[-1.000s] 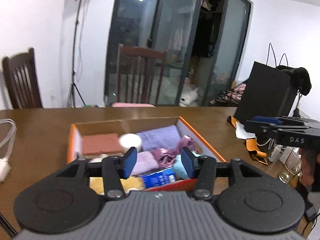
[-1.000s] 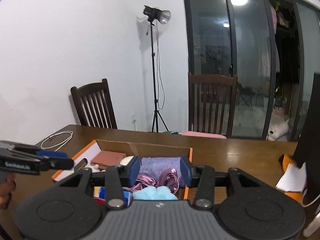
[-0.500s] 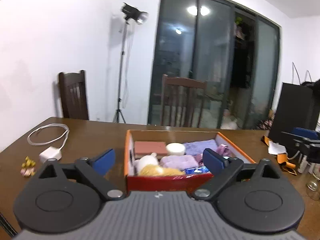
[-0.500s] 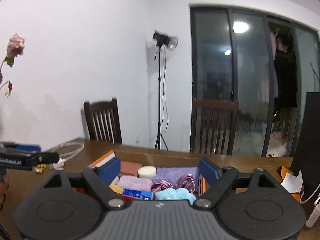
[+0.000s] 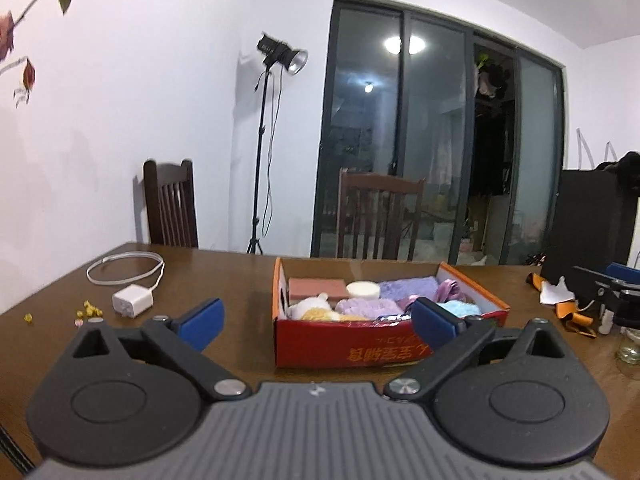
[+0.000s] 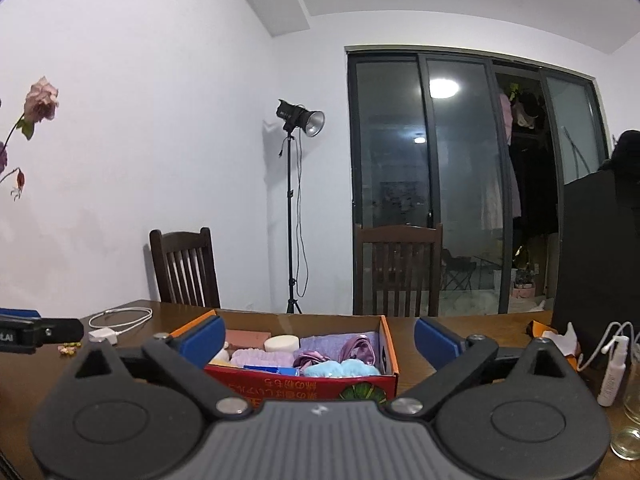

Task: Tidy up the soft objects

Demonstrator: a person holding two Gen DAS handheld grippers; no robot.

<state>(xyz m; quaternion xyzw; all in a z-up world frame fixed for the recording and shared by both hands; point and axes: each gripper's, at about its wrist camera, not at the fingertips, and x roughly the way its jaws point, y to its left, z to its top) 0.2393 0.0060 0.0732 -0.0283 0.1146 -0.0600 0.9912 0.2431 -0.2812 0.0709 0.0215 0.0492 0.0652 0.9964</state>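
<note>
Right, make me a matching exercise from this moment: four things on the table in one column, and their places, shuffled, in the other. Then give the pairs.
Things:
1. white round pad
2. light blue fluffy item
3. white charger
4. spray bottle

Places:
A. on the bare table, left of the red box, with its cable coiled behind it
B. in the box's near right corner
C. standing on the table to the right of the box
D. at the back of the box, between the pink block and the purple towel

Pairs: 1-D, 2-B, 3-A, 4-C

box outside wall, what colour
Red, with an orange rim; the box shows best in the left wrist view.
</note>
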